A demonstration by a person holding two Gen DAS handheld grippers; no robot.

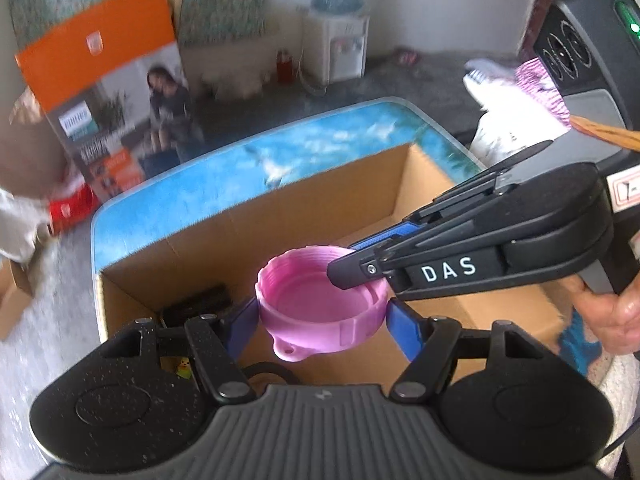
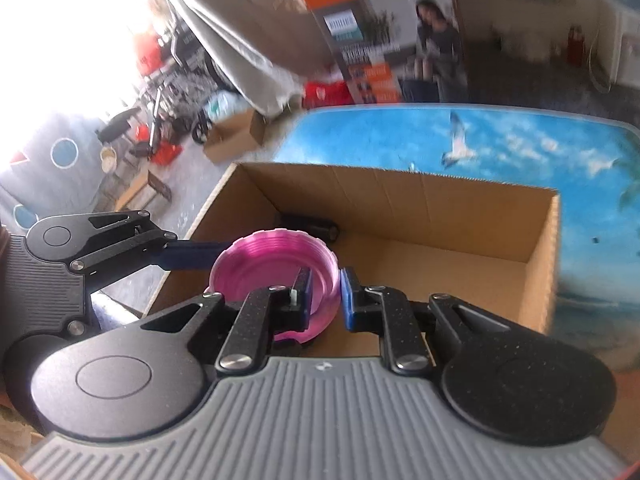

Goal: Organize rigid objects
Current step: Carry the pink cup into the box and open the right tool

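**Pink lid held over the box by both grippers**

The left gripper [image 1: 322, 316] is angled down, its blue pads clamped across the lid [image 1: 320, 308]. The right gripper [image 2: 325, 294] is pinched tight on the lid's wall, one finger inside, one outside. The lid, pink, ribbed, with a small loop, is held open side up above the box [image 1: 280, 216]. A dark item [image 2: 316, 226] is seen inside the box, which sits on a sky-print table [image 2: 500, 144].

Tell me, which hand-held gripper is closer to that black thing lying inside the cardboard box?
Left, as far as I can tell. The left hand-held gripper, gripping the pink lid, hangs just beside the black thing. The right hand-held gripper pinches the lid's opposite rim, farther away.
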